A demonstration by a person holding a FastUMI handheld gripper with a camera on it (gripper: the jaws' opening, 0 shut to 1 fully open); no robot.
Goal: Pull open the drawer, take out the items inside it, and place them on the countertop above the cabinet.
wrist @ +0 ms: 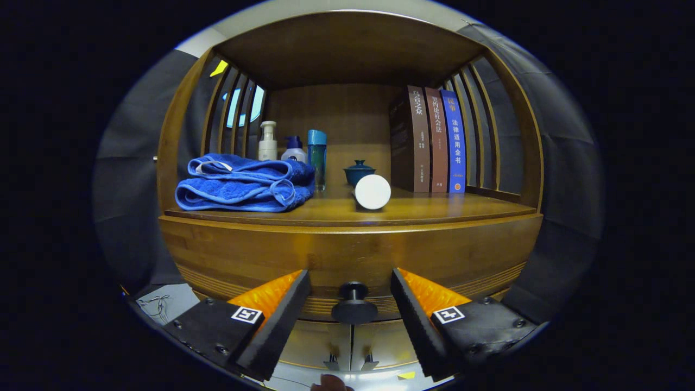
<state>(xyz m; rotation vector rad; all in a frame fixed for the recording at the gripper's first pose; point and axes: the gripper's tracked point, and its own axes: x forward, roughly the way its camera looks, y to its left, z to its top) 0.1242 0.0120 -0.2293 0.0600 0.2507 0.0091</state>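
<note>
Gripper view: the gripper [351, 296] has its jaws apart, one finger on each side of the drawer knob [354, 305], neither touching it. The drawer front [347, 255] sits flush with the cabinet, so the drawer is shut and its contents are hidden. On the countertop [434, 209] above lie a folded blue towel [244, 183] at the left and a white cylinder [372, 191] near the middle. Farther back stand three bottles [294, 149], a lidded cup [359, 171] and, at the right, books [429, 140]. This state fits either gripping the knob to pull, or release after shutting with the items already set above. A pull would call for both fingers clamped on the knob.
</note>
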